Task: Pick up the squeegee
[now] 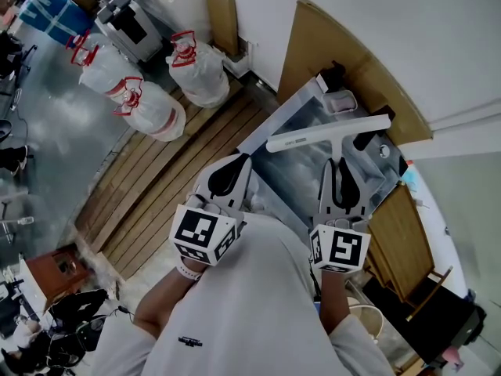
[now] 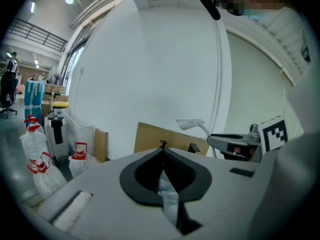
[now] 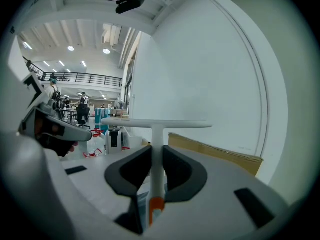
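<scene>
1. Your left gripper (image 1: pixel 237 161) has its fingers (image 2: pixel 145 171) pressed together, empty.
2. To its right, your right gripper (image 1: pixel 338 167) clamps the squeegee (image 1: pixel 329 135) by its handle, with the blade crosswise just beyond the fingertips.
3. Only the right gripper view shows the handle's orange band (image 3: pixel 156 204).

Smooth plastic squeegee (image 1: pixel 329 135); matt wooden floor (image 1: pixel 168 175).

A large warehouse-like work hall is shown. A high beamed ceiling (image 3: pixel 75 29) with round lamps (image 3: pixel 106 51), a railed gallery (image 3: pixel 75 77) and a glossy grey floor (image 1: pixel 55 124) are seen. White sacks (image 1: pixel 196 73) tied in red, blue-wrapped packs (image 1: pixel 51 10) and cardboard sheets (image 1: pixel 329 53) are stored along a white wall (image 1: pixel 376 14).
</scene>
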Tool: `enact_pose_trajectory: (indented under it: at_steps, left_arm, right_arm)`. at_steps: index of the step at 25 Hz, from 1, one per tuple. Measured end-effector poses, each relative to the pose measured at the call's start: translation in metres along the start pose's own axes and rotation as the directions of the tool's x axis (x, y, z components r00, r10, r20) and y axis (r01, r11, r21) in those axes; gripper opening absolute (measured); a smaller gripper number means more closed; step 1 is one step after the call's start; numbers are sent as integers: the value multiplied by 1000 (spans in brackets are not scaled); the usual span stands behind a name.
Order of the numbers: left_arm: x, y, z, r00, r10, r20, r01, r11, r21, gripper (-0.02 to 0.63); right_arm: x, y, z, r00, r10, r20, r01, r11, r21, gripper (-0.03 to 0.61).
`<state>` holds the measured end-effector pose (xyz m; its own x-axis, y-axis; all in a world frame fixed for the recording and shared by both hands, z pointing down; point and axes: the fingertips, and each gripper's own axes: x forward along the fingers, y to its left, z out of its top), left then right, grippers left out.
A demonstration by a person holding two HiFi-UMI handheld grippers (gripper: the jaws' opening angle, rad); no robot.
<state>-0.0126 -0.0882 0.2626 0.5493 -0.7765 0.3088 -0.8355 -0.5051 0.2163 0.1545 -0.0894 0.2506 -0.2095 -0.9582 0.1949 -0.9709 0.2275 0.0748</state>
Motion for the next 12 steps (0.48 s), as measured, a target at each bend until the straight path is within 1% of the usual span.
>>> enact_pose_trajectory:
  at_steps: [12]
  left_arm:
    - [-5,0,-4,1000,4,-4,-4,1000,-3,5]
  right_arm:
    - [-4,5,-4,1000,3,-4,-3,1000,1,63]
